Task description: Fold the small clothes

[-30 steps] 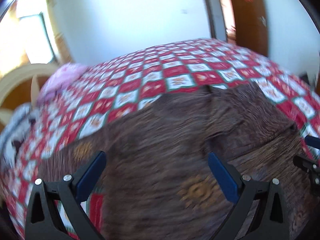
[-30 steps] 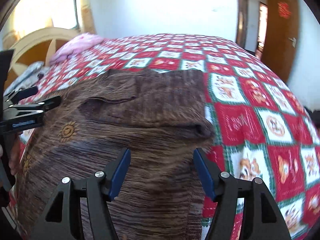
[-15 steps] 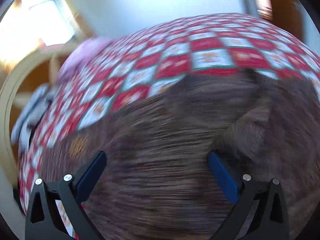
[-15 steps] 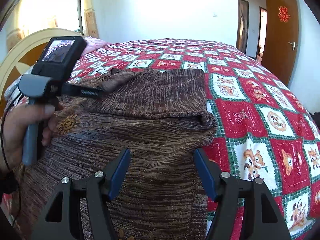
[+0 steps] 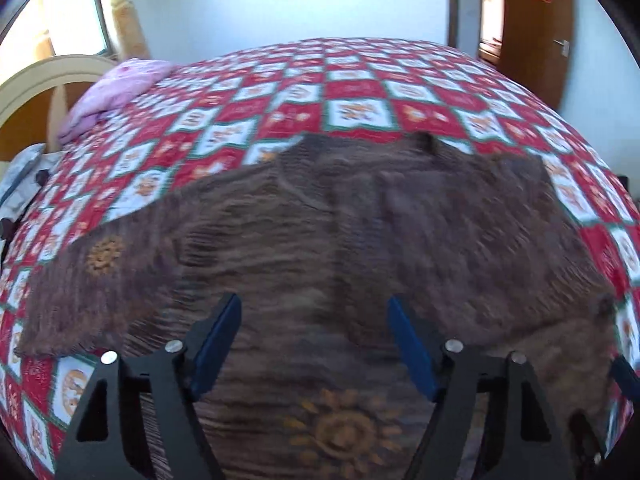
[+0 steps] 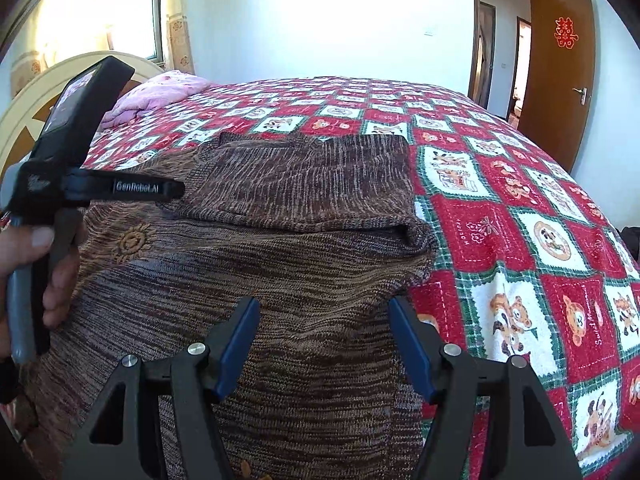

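A brown knitted sweater (image 6: 304, 272) with orange sun motifs lies on the bed; it also fills the left wrist view (image 5: 340, 248). Its right sleeve is folded across the chest (image 6: 320, 188), and its left sleeve (image 5: 92, 280) lies spread out to the left. My left gripper (image 5: 314, 340) is open and empty above the sweater's body. Seen from the right wrist view, it (image 6: 176, 190) hovers over the sweater's left shoulder area. My right gripper (image 6: 324, 340) is open and empty above the sweater's lower right part.
The bed has a red, white and green checked quilt (image 6: 520, 240). A pink folded blanket (image 6: 160, 94) lies near the cream headboard (image 6: 24, 120). A brown door (image 6: 560, 80) stands open at the right. White walls lie behind.
My left gripper has risen and pulled back from the sweater's folded sleeve area, still open. My right gripper has stayed almost still over the lower right of the sweater.
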